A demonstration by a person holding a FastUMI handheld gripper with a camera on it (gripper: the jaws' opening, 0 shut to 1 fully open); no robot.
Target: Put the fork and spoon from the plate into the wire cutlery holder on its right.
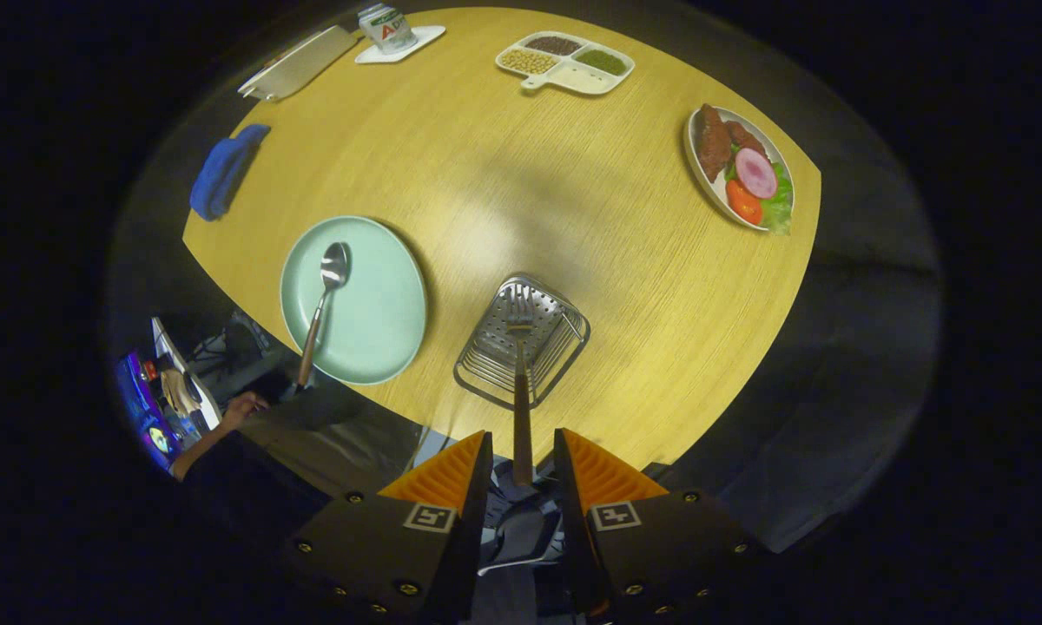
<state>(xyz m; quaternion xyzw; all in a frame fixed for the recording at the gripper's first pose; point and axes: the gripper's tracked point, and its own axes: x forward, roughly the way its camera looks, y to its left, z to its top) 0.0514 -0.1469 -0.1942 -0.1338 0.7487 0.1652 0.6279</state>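
Seen from above, the wire cutlery holder (484, 358) stands on the wooden table just ahead of my fingers. The fork (519, 373) is in it, tines down against its perforated floor, and its brown handle rises toward me. The handle's end lies between my gripper's (523, 436) orange fingers (445, 476), with a gap showing on each side, so the gripper is open. Left of the holder sits the pale green plate (382, 321). On it lies the spoon (323, 302), its bowl pointing away and its brown handle sticking out over the near rim and the table edge.
A plate of meat and vegetables (742, 169) sits far right, and a divided tray of grains (566, 62) at the back. A blue cloth (224, 169), a white tray (300, 62) and a carton on a small dish (388, 30) lie far left. A person's hand (241, 406) shows below the table edge.
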